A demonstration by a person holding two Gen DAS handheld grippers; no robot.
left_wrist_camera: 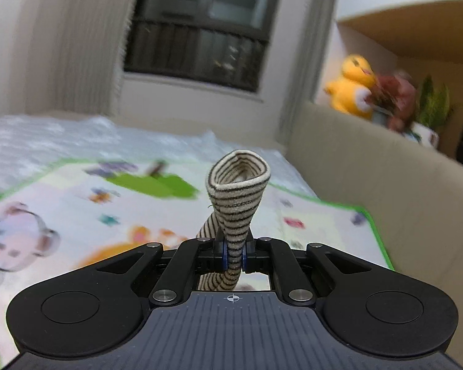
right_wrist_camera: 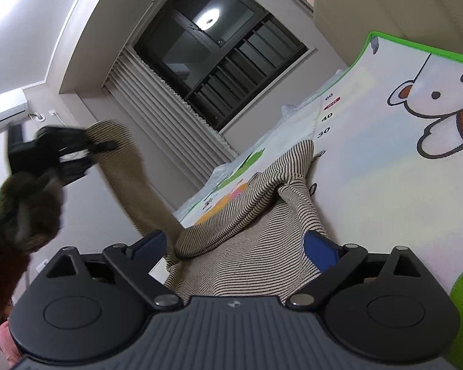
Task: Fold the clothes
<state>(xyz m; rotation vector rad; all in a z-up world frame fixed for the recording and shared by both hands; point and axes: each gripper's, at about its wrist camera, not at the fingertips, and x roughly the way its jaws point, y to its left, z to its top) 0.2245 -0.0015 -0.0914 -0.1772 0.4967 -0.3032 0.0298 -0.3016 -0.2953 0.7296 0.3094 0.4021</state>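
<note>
1. Left wrist view: left gripper point(left_wrist_camera: 234, 257) clenched on a sleeve cuff point(left_wrist_camera: 238, 182) of the striped knit top, raised above the cartoon play mat point(left_wrist_camera: 77, 203). Judged advice: keep the pinch firm and carry the sleeve across the body without twisting.
2. Right wrist view: right gripper point(right_wrist_camera: 244, 243) spread wide, its jaws straddling the striped knit top point(right_wrist_camera: 247, 231), which lies bunched on the mat; whether the pads touch it is unclear.

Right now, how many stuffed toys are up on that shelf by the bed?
2 that I can make out: a yellow plush toy on the shelf's left, and a blurred dark-red plush toy pressed against its right side. Motion blur may hide others.
</note>
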